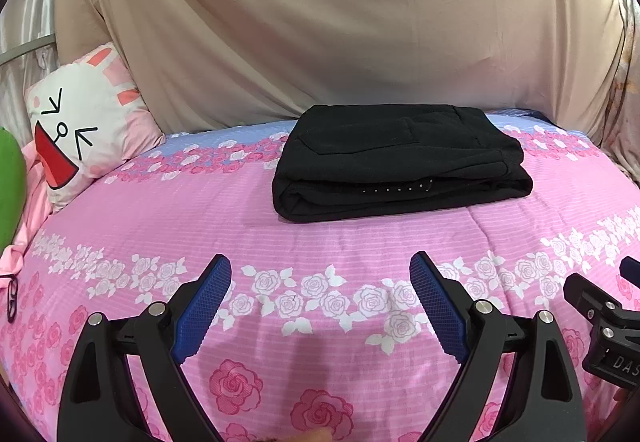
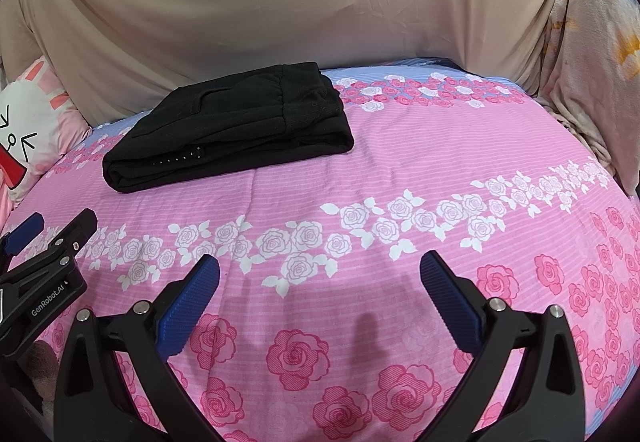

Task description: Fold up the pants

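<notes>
Black pants (image 1: pixel 400 161) lie folded into a thick rectangular bundle on the pink floral bedspread (image 1: pixel 320 238), toward the far side of the bed; they also show in the right wrist view (image 2: pixel 232 129). My left gripper (image 1: pixel 320 270) is open and empty, hovering over the bedspread well in front of the pants. My right gripper (image 2: pixel 320 266) is open and empty, in front and to the right of the pants. Each gripper shows at the edge of the other's view, the right one (image 1: pixel 608 322) and the left one (image 2: pixel 44 266).
A bunny cushion (image 1: pixel 84 121) leans at the left head of the bed beside a green object (image 1: pixel 10 185). A beige sheet (image 1: pixel 320 21) hangs behind the bed. A patterned cloth (image 2: pixel 592 53) hangs at the right. Glasses (image 1: pixel 12 298) lie at the left edge.
</notes>
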A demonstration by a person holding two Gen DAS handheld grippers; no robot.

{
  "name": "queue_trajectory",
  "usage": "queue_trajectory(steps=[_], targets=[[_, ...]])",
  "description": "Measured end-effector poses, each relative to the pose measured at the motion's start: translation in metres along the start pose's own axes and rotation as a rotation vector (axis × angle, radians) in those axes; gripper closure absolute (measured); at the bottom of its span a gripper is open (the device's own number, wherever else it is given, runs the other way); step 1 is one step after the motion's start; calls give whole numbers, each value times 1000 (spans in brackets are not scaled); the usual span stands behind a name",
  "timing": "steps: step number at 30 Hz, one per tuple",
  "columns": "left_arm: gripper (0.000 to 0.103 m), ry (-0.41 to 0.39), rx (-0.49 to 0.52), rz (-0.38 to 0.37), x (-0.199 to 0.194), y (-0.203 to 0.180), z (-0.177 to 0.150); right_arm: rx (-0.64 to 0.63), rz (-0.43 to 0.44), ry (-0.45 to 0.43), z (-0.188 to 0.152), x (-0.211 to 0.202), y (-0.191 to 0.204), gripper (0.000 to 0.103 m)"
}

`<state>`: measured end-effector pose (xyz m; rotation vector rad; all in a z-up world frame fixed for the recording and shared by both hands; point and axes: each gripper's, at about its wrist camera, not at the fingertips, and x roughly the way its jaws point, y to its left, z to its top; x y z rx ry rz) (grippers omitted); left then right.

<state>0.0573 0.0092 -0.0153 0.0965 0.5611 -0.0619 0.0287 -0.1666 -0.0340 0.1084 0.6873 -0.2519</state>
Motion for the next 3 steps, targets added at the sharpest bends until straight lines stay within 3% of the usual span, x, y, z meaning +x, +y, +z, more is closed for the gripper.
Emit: queue_trajectory(steps=[3], targets=[[15, 0, 5, 0, 0, 0, 0, 0, 0, 0, 0, 0, 0, 5]])
